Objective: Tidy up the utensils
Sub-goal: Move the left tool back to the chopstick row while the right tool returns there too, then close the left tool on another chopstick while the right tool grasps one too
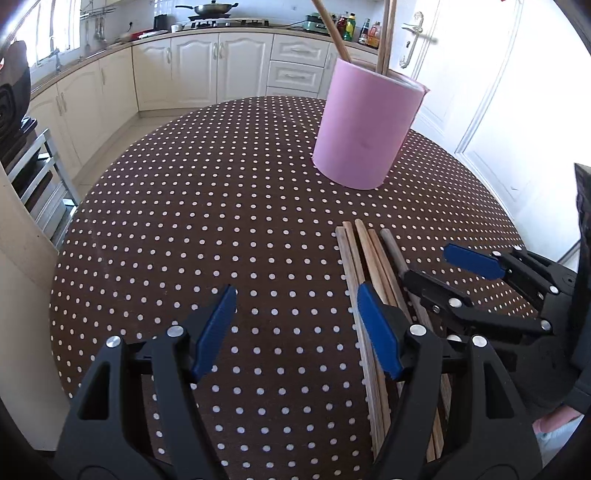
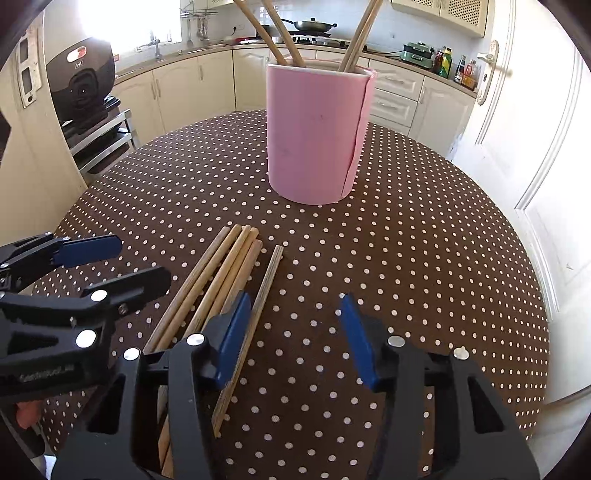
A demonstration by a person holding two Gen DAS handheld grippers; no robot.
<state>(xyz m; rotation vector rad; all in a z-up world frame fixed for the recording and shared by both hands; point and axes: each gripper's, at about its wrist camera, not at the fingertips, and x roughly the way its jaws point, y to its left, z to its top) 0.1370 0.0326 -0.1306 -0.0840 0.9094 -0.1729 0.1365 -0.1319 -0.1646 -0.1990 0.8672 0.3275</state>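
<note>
A pink cylindrical holder [image 1: 365, 129] [image 2: 314, 136] stands upright on the polka-dot table, with several wooden chopsticks [image 2: 280, 33] leaning in it. More chopsticks [image 2: 221, 266] [image 1: 369, 251] lie bundled on the cloth in front of it. One chopstick [image 2: 271, 273] lies slightly apart on the bundle's right. My right gripper [image 2: 295, 332] [image 1: 450, 271] is open over the table; the separate chopstick runs just inside its left finger, and the pads do not press it. My left gripper [image 1: 295, 325] [image 2: 114, 264] is open over bare cloth, its right finger above the bundle.
The round brown table [image 1: 184, 221] [image 2: 424, 240] has free cloth on both sides of the holder. Cream kitchen cabinets [image 1: 199, 70] run behind it and a white door [image 2: 517, 129] is on the right. A metal rack with a black appliance [image 2: 81, 81] stands at the left.
</note>
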